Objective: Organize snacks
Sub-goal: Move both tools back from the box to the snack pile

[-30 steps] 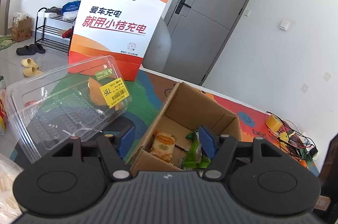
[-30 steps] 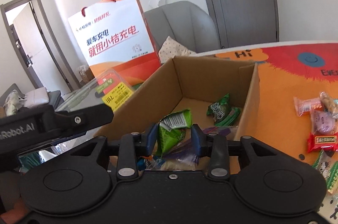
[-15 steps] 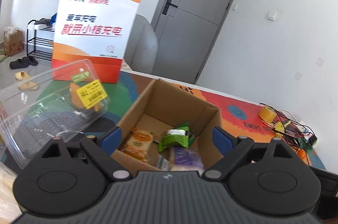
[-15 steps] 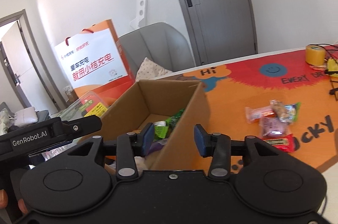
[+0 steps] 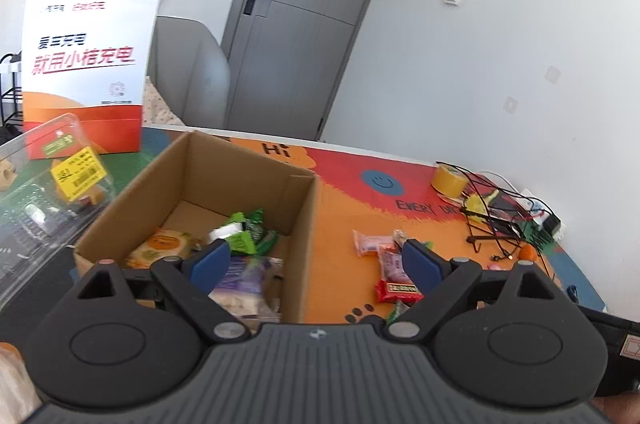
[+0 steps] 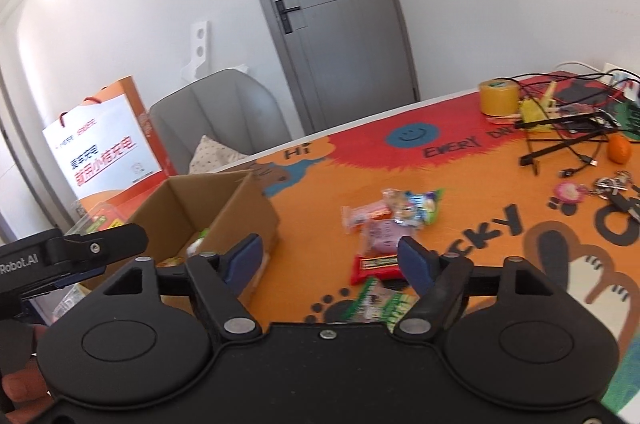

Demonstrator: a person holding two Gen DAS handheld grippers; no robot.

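Left wrist view: the left gripper (image 5: 316,262) hangs wide open and empty over the open brown cardboard box (image 5: 308,224), which already holds several packets; loose wrapped snacks (image 5: 386,264) lie just right of the box.

Right wrist view: the right gripper (image 6: 330,258), jaws opening and gripping nothing, faces the red flat packet (image 6: 376,266) right of the box (image 6: 256,208), probably lining up a pick.

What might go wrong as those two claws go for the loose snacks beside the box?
The snacks lie overlapping in a small heap, so the right gripper, whose empty jaws are opening, may pinch two packets or slip off the shiny wrap. Both it and the open left gripper face that same heap and may collide. The box stands close by; a finger might clip its wall.
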